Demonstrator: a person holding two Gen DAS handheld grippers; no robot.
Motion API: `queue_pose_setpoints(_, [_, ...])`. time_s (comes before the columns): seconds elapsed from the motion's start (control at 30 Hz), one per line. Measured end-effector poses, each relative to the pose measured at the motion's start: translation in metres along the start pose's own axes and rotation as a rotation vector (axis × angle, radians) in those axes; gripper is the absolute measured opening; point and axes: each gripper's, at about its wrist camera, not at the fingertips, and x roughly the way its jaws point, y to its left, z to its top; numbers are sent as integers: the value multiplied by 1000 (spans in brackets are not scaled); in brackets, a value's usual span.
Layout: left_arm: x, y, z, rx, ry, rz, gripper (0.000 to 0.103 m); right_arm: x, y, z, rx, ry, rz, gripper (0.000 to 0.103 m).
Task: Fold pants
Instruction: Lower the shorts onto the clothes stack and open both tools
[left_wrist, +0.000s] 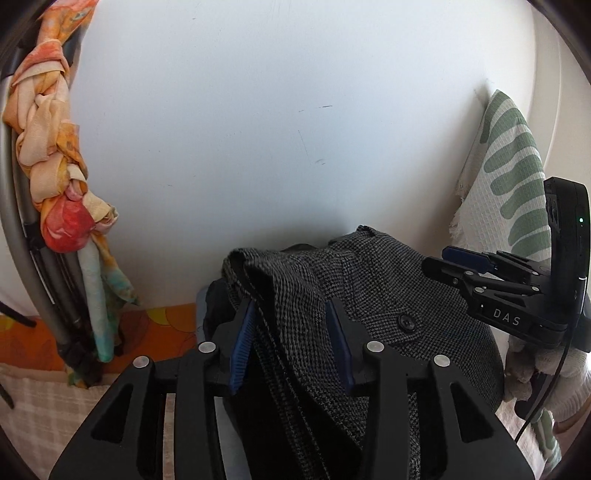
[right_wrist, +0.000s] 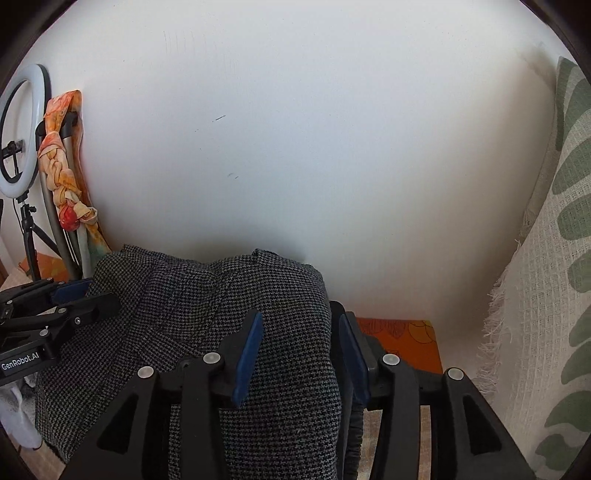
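Pants (left_wrist: 369, 295) were bunched, lifted at waist; no fold visible yet. Left claw (left_wrist: 291, 343) & right claw (right_wrist: 299, 354) each clamped fabric. Most folding left, prob.

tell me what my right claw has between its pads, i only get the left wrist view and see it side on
Observer: The right claw straddles a thick bunched fold of the pants. The fabric fills nearly all the gap between its blue pads.
Operator: ok and whats past it on that side
Observer: An orange patterned cloth lies flat against the base of the wall, just beyond the claw's right finger.
Operator: anything left of the knotted scarf
Observer: A ring light stands on a tripod there.
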Motion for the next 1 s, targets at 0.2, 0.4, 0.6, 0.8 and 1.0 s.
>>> queue_pose_setpoints(0.2, [-16,14,6,-20,-8,9,54,-13,1,3,-4,-7,-29,58])
queue_pose_setpoints(0.4, [-40,9,2,-1,-10,-12,57,-34,-1,5,25,-13,-36,65])
queue_pose_setpoints(0.6, [-75,3,-1,-9,-34,-41,62,-66,1,-1,27,-27,-57,72])
queue_pose_setpoints(0.8, [-114,-5,-10,2,-50,-53,63,-103,12,-11,30,-45,-54,77])
queue_pose_setpoints(1.0, [-156,-18,-24,44,-76,-39,70,-151,21,-26,60,-81,-37,83])
